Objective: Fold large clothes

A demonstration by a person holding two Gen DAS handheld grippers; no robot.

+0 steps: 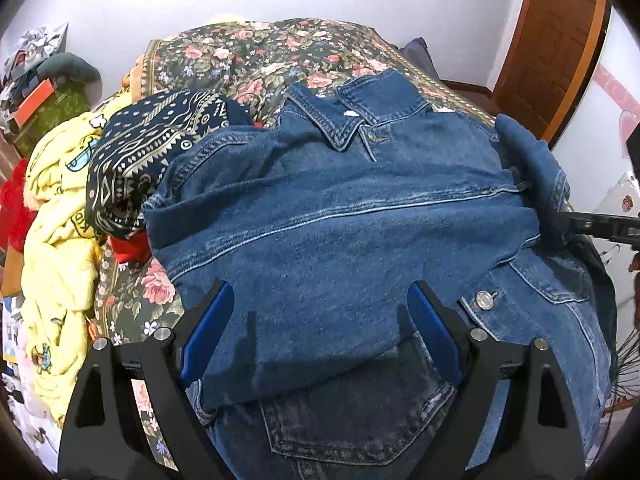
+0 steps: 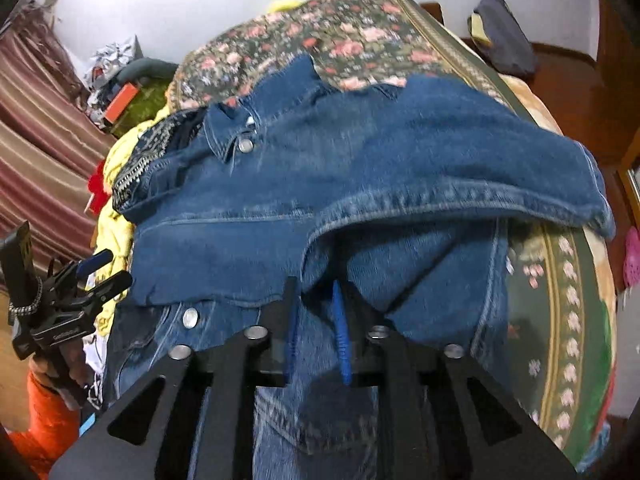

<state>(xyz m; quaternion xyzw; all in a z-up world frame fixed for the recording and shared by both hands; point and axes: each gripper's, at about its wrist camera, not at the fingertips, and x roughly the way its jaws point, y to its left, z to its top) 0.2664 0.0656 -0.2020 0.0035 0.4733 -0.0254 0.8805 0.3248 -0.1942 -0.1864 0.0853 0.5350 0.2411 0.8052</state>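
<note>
Lying on the floral bedspread (image 1: 256, 52) beside a yellow garment (image 1: 56, 216), the denim jacket (image 1: 340, 208) is partly folded; left gripper (image 1: 320, 312) is hovering wide apart above it, right gripper (image 2: 316, 312) is sitting narrowly parted, nothing visibly pinched.

I can read no text here. The yellow cloth (image 1: 60, 216) at the left carries printed letters, too warped to make out; the left gripper (image 2: 105, 276) has lettering too small to read.
</note>
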